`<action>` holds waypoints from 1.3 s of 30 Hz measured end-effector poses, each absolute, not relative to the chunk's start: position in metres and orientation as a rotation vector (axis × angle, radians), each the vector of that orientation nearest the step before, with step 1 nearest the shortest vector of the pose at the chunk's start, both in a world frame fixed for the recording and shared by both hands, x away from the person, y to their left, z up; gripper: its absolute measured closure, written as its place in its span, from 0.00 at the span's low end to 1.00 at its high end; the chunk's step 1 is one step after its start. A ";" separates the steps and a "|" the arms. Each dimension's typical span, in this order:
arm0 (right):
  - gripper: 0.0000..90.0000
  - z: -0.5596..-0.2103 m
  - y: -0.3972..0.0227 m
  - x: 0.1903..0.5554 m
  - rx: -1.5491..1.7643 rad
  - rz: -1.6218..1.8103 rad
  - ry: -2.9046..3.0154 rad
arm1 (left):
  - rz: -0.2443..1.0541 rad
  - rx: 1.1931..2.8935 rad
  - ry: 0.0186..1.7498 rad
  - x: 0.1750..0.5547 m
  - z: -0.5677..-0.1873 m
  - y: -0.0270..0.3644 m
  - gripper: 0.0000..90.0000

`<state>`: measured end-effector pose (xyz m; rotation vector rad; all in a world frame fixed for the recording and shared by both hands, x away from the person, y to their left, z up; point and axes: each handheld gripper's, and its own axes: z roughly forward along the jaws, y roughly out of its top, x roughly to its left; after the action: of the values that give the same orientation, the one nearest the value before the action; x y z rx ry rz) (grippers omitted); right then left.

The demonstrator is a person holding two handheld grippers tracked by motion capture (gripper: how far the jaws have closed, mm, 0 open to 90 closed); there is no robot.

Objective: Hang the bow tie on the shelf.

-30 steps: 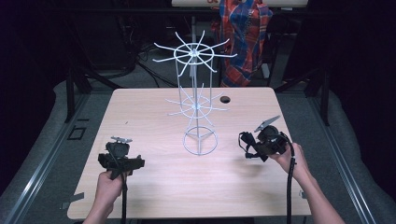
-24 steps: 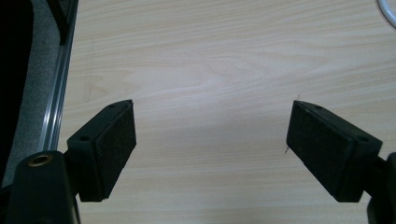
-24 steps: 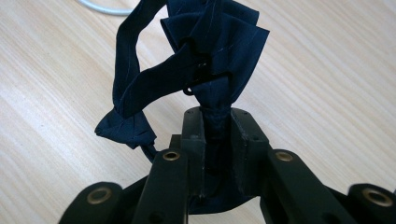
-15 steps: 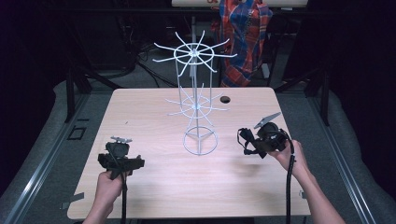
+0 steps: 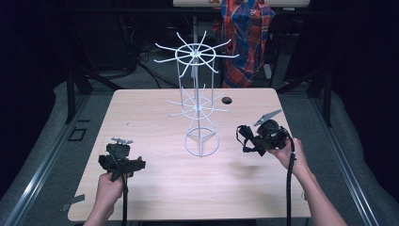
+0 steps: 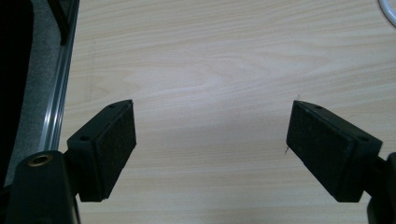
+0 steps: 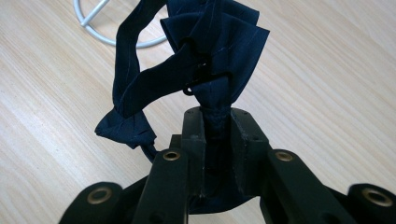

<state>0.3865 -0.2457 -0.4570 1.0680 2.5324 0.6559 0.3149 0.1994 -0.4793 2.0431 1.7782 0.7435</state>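
A white wire rack (image 5: 201, 94) with spoked hook arms stands mid-table on a ring base (image 5: 201, 142). My right gripper (image 5: 254, 140) hovers right of that base, shut on a dark navy bow tie (image 5: 244, 135). In the right gripper view the jaws (image 7: 217, 114) pinch the bow tie (image 7: 210, 42) at its knot, its strap looping out to the left, and the rack's ring base (image 7: 93, 18) lies beyond. My left gripper (image 5: 120, 149) rests at the table's near left. It stands open (image 6: 212, 103) over bare wood, with nothing between its pads.
The light wooden table (image 5: 155, 117) has a dark cable hole (image 5: 227, 100) behind the rack. A plaid cloth (image 5: 247, 37) hangs beyond the far edge. A metal rail (image 6: 58, 84) runs along the table's left side over grey floor.
My right gripper has edged slightly left toward the rack with the bow tie still in it. The left gripper has stayed put.
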 end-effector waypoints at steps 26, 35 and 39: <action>0.85 -0.430 -0.236 0.387 1.041 0.807 2.483 | 0.740 2.044 1.775 0.315 -0.479 0.200 0.18; 0.86 -0.424 -0.236 0.386 1.039 0.828 2.469 | 0.740 2.046 1.773 0.314 -0.479 0.199 0.18; 0.86 -0.421 -0.236 0.387 1.037 0.843 2.461 | 0.740 2.045 1.774 0.315 -0.479 0.200 0.18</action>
<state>0.3868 -0.2364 -0.4207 1.0370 2.4605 0.8433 0.3146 0.1996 -0.4789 2.0449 1.7743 0.7398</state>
